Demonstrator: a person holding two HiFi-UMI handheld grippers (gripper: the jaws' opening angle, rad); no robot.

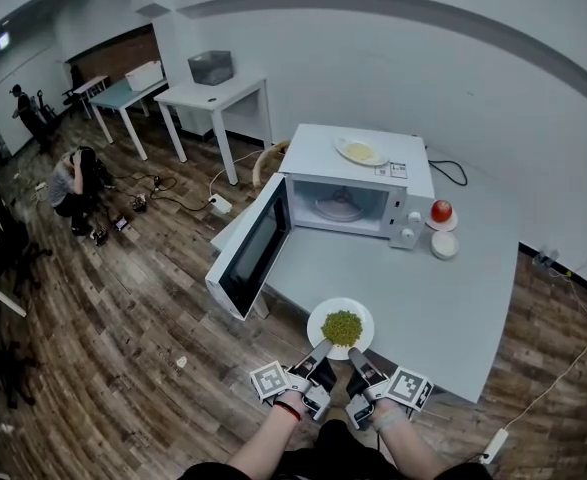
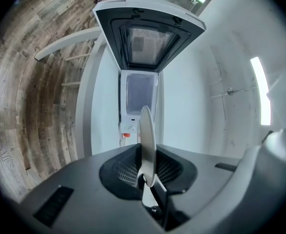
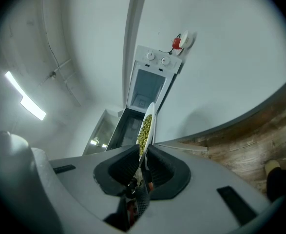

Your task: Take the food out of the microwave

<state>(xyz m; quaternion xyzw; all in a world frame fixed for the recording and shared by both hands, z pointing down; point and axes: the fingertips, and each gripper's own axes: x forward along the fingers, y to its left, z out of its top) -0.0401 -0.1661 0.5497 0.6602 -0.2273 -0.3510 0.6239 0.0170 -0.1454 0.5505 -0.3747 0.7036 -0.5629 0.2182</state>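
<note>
A white plate (image 1: 354, 317) heaped with green peas (image 1: 342, 326) hangs over the near part of the grey table (image 1: 443, 313). My left gripper (image 1: 320, 350) is shut on its near-left rim and my right gripper (image 1: 354, 356) is shut on its near-right rim. In the left gripper view the plate (image 2: 146, 145) shows edge-on between the jaws. The right gripper view has the plate (image 3: 150, 123) edge-on too, with the peas (image 3: 143, 129) on it. The white microwave (image 1: 351, 186) stands beyond, its door (image 1: 252, 248) swung open to the left and its chamber (image 1: 338, 205) holding only the glass turntable.
A second plate of yellowish food (image 1: 361, 151) sits on top of the microwave. To its right are a red apple on a saucer (image 1: 441, 213) and a small white dish (image 1: 444, 245). White tables (image 1: 213, 96) and a crouching person (image 1: 71, 180) are far left across the wooden floor.
</note>
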